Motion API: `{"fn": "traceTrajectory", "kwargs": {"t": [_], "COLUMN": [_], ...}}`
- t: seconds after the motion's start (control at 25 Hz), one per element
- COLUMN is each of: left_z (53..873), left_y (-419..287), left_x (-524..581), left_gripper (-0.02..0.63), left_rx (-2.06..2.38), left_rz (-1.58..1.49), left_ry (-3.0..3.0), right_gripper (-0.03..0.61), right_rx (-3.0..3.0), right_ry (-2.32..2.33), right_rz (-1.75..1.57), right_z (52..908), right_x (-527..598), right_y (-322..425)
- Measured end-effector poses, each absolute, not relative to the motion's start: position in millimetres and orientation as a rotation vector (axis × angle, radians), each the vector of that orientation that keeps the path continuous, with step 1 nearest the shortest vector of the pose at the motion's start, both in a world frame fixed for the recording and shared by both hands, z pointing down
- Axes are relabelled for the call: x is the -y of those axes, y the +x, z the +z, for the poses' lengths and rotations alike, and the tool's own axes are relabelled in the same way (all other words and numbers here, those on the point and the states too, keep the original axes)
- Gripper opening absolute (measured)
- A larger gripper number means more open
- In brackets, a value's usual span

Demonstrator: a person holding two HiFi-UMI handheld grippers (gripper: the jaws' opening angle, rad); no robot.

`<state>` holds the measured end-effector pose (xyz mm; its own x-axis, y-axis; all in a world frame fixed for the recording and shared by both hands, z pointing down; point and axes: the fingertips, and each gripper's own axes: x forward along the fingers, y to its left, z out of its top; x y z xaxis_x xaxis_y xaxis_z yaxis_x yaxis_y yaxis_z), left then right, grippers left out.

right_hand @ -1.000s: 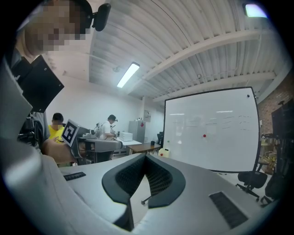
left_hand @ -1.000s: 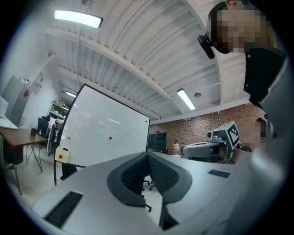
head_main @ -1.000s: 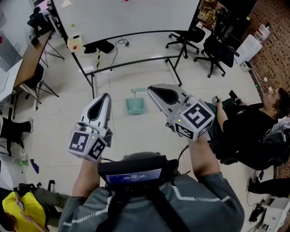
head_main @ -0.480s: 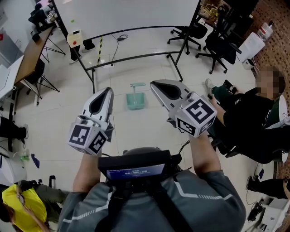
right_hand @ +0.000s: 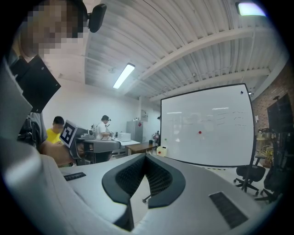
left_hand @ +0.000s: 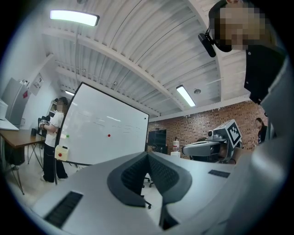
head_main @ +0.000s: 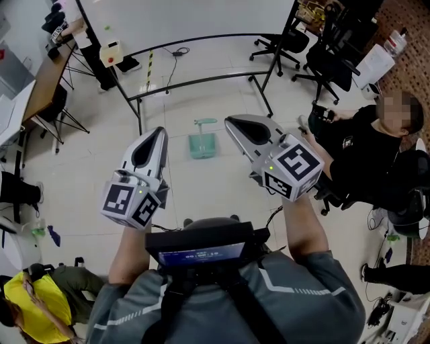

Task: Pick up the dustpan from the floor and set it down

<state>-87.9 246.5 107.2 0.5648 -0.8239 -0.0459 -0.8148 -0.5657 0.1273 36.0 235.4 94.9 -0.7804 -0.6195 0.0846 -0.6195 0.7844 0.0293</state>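
We hold the left gripper (head_main: 158, 132) and the right gripper (head_main: 233, 121) side by side above the pale tiled floor (head_main: 87, 168). Both grippers have their jaws closed together at the tips, with nothing between them. The pale green plastic dustpan (head_main: 202, 143) lies on the floor ahead, between the two grippers and well apart from both. It is near the black tubular base of the white rolling whiteboard (head_main: 188, 20).
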Motion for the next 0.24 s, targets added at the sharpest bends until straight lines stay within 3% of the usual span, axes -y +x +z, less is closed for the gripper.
{"fn": "traceTrajectory", "kwargs": {"t": [0.24], "left_z": [110.7], "left_y": [-87.2], "left_x": [-244.5], "left_gripper": [0.029], "left_rx": [1.409], "left_rz": [-0.159], "left_ry": [2.69], "right_gripper": [0.014], "right_rx": [2.883], "right_ry": [0.998], "right_rz": [0.007], "right_z": [97.7], "right_x": [-233.8], "right_y": [34.9]}}
